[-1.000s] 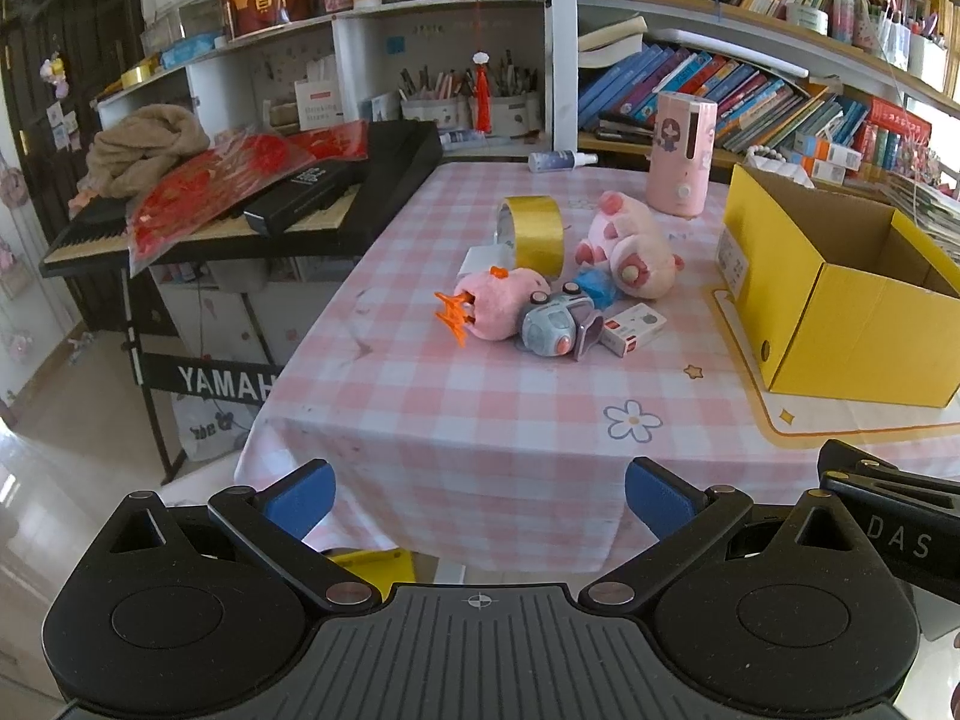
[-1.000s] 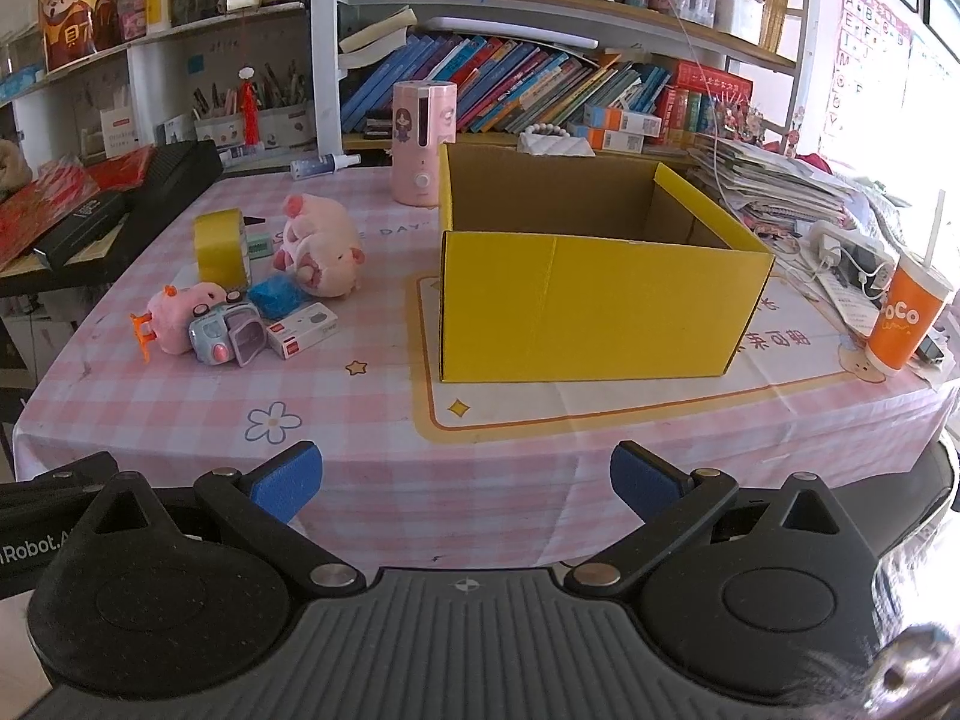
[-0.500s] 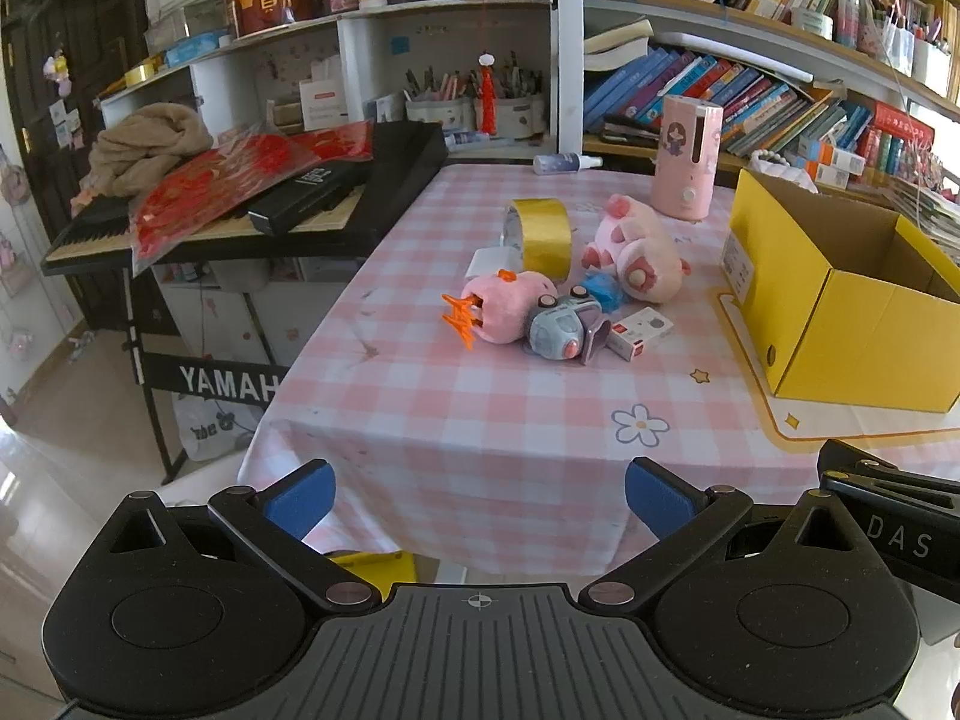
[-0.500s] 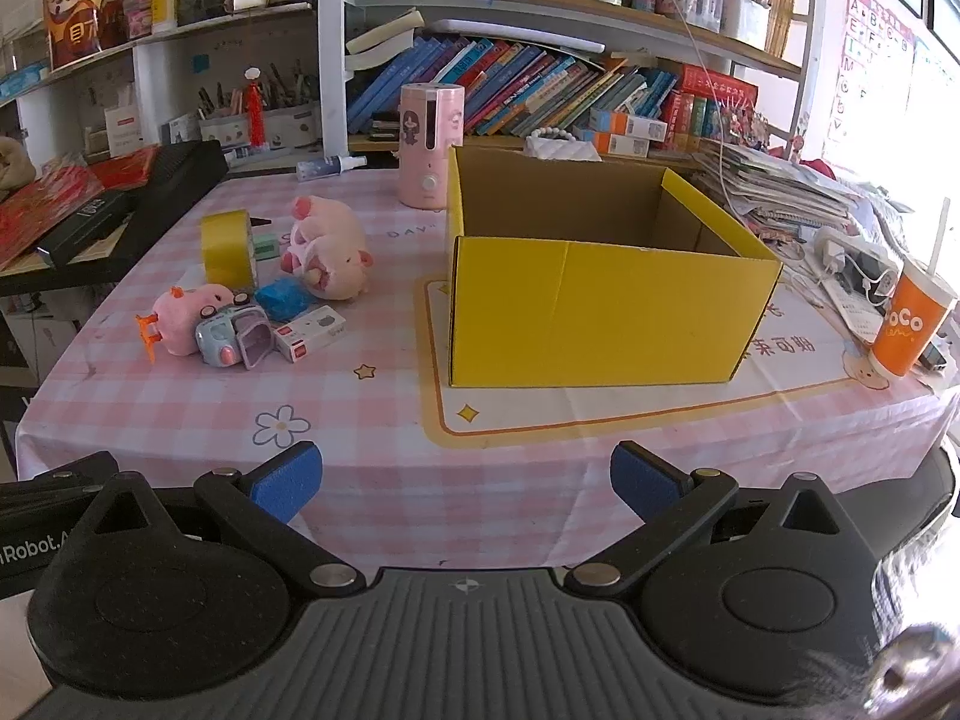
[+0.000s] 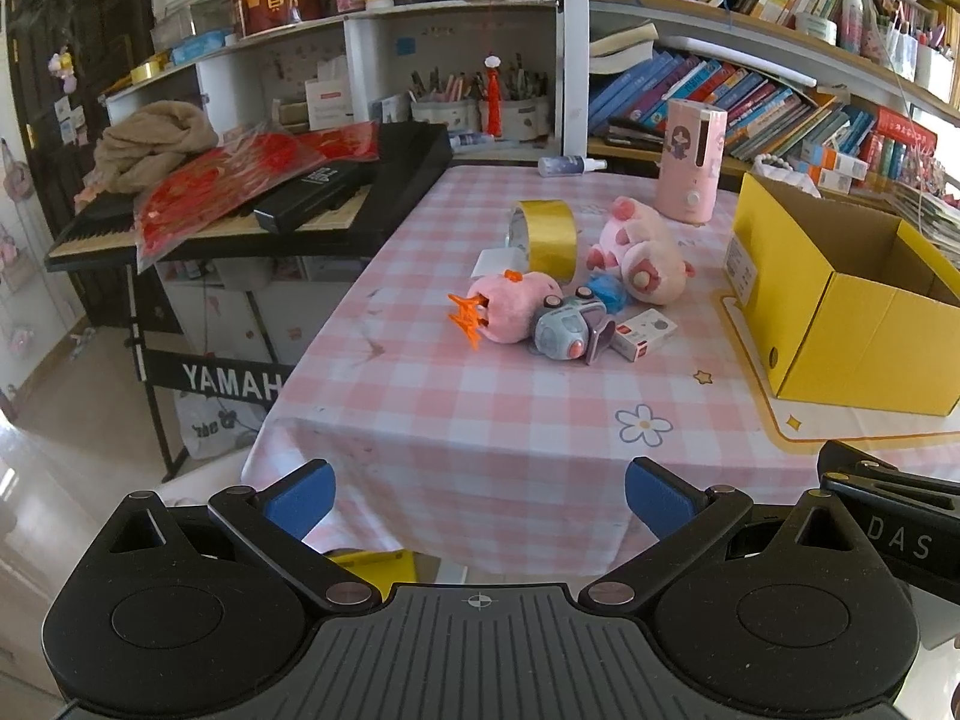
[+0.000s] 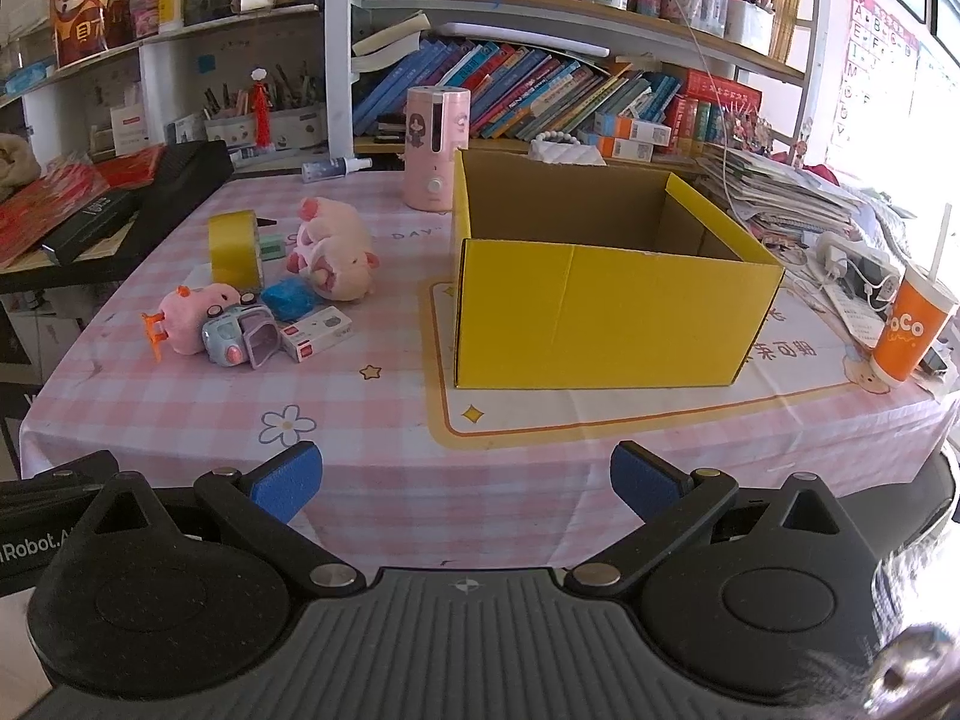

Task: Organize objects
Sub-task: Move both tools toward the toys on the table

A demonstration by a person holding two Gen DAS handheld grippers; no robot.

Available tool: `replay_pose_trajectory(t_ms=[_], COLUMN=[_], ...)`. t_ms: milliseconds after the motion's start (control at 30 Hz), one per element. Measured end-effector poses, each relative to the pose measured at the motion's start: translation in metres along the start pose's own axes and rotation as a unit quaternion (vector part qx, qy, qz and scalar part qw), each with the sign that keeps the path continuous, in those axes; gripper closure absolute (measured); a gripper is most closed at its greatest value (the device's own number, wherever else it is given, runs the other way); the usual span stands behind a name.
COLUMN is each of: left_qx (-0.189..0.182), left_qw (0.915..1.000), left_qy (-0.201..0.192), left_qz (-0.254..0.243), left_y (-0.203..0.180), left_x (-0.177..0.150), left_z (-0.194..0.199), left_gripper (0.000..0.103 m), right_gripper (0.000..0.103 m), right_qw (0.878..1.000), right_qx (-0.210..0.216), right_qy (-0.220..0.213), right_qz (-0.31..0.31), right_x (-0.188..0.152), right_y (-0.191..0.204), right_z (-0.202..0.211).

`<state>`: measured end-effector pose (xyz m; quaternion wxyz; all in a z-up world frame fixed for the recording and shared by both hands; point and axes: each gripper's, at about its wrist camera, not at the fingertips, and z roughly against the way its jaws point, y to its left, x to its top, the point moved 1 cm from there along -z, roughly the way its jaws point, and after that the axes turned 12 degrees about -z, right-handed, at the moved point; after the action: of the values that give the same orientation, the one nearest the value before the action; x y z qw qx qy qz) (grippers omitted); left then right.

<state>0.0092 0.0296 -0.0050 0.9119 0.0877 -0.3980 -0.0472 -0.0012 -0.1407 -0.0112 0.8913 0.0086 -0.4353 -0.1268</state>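
Left gripper [image 5: 477, 495] and right gripper [image 6: 461, 479]: jaws apart, empty, short of tabletop [image 6: 384, 420]. Toy cluster [image 6: 240, 333] unsorted beside empty yellow box [image 6: 606, 324], likely the destination.

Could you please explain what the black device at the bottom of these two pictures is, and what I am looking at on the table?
Each picture comes from a camera mounted on a hand-held pair of tongs; a person carries one in each hand. The black body and two blue-tipped fingers at the bottom are the tool itself. One view looks along the left tongs, the other along the right tongs. Both are open and hold nothing.

Ahead is a table with a pink checked cloth. On it stands an open yellow box, which looks empty as far as can be seen. To its left lies a cluster: a roll of gold tape, a pink pig plush, a pink plush with orange feet, a small grey toy and a small white carton.
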Motion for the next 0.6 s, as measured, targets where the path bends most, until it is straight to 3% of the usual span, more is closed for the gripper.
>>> replay_pose_trajectory(t_ms=[600], left_qx=[0.006], left_qw=[1.0000], left_qy=[-0.002], left_qz=[0.006], left_y=[-0.0012], left_x=[-0.0010], left_z=[0.0047], left_gripper=[0.000], right_gripper=[0.000], right_qw=[1.000], right_qx=[0.007], right_qy=[0.001], right_qz=[0.004], right_x=[0.0022], right_y=[0.0010], right_z=[0.0030])
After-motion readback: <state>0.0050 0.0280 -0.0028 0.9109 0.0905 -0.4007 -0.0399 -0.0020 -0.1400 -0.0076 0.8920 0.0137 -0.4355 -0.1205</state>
